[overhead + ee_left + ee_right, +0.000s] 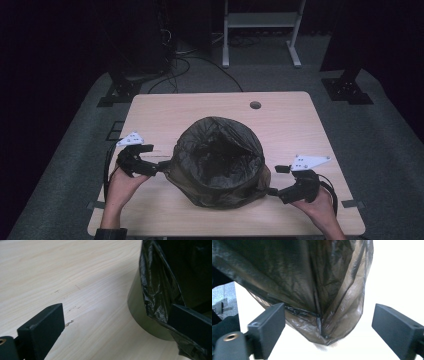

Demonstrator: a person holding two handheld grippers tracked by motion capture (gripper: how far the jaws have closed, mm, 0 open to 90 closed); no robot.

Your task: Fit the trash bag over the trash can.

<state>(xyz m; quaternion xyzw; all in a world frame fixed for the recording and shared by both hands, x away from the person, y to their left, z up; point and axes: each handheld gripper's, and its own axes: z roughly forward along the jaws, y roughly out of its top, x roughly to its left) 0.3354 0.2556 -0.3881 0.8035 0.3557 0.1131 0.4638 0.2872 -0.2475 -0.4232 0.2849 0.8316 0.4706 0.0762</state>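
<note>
A round bin lined with a dark, crinkled plastic bag (220,160) stands in the middle of the pale wooden table (295,125). My left gripper (162,167) is at the bag's left side, jaws wide apart. In the left gripper view the bag's overhang (160,290) drapes over the bin wall (140,312); the left gripper (120,325) has one jaw in front of that fold, not pinching it. My right gripper (274,180) is at the bag's right side. A loose corner of the bag (324,315) hangs between the spread jaws of the right gripper (333,326), untouched by the pads.
A small round hole (255,105) is in the table's far part. Beyond the table stand a white frame (260,30), two black stand bases (120,90) (347,87) and cables (190,65) on the grey floor. Bare tabletop (75,277) lies left of the bin.
</note>
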